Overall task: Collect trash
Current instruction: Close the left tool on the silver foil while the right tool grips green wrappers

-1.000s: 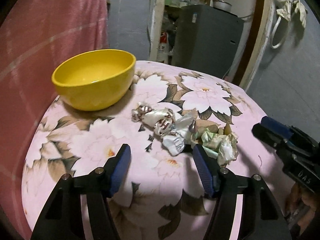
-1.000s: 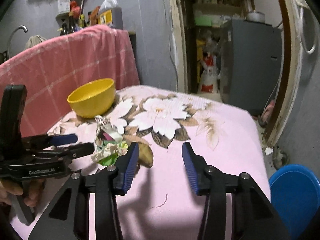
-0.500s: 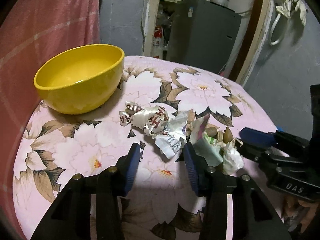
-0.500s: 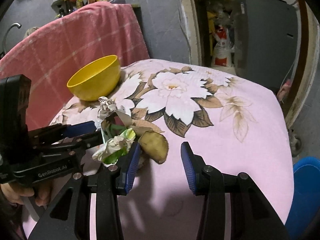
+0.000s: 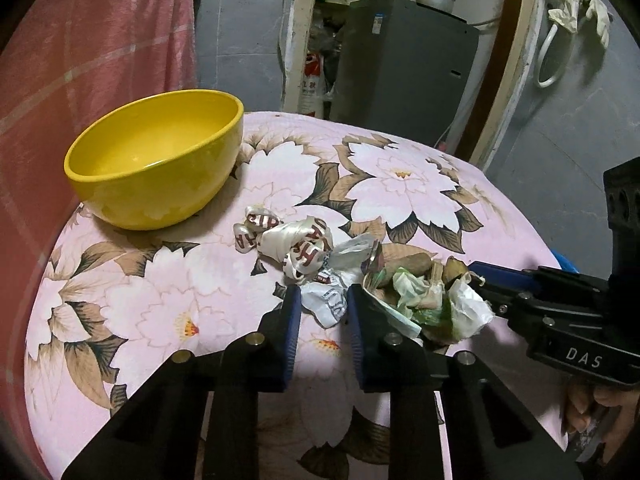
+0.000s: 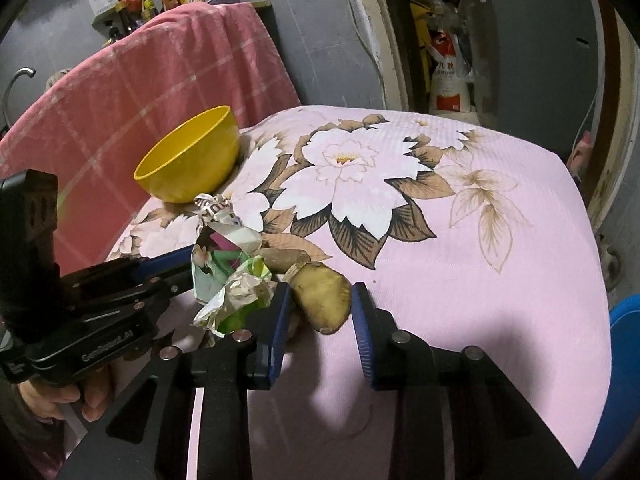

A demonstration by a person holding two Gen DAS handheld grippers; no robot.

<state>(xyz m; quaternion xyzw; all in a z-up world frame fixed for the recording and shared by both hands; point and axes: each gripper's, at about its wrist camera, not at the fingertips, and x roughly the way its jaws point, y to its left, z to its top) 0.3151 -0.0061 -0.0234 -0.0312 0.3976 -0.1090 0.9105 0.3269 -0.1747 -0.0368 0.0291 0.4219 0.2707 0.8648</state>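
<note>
On top of the pink floral tablecloth sits a yellow bowl, pink checked towel and grey cabinet behind. Trash pile lies mid-table. Left gripper is closing around a white wrapper, right gripper closing around a brownish peel.

Both grippers' jaws closing, angled downward
</note>
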